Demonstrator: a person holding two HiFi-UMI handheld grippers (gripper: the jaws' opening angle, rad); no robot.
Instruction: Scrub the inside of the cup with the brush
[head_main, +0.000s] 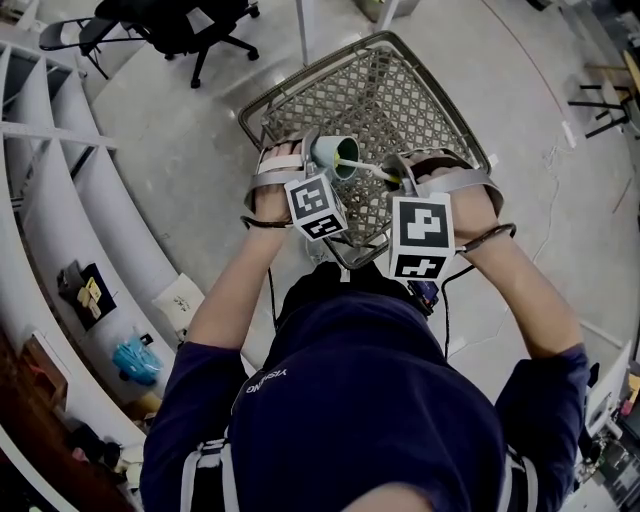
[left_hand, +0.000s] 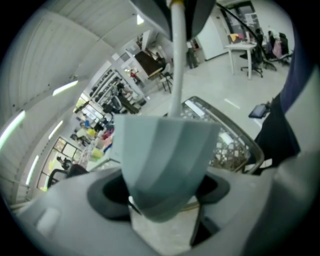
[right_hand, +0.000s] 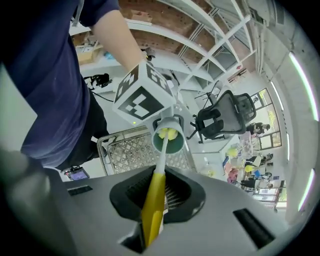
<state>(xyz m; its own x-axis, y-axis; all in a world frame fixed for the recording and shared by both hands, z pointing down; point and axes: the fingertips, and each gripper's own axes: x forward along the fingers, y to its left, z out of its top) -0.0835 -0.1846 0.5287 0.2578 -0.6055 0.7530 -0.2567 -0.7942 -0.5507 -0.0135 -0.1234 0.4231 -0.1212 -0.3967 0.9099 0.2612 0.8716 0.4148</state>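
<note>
In the head view both grippers are held up over a wire cart. My left gripper (head_main: 322, 165) is shut on a pale green cup (head_main: 336, 156) that lies tilted, mouth toward the right. My right gripper (head_main: 404, 181) is shut on a brush (head_main: 372, 169) with a yellow handle and white shaft. The brush's yellow head sits inside the cup (right_hand: 168, 139). In the left gripper view the cup (left_hand: 165, 155) fills the gap between the jaws of my left gripper (left_hand: 162, 202), and the brush shaft (left_hand: 176, 65) enters its mouth. In the right gripper view the yellow handle (right_hand: 153, 200) is clamped in my right gripper (right_hand: 151, 220).
A metal wire cart (head_main: 420, 80) stands on the concrete floor right under the grippers. White curved shelving (head_main: 60, 200) runs along the left with small items on it. A black office chair (head_main: 185, 25) stands at the far left. Desks and chairs show far off in the left gripper view.
</note>
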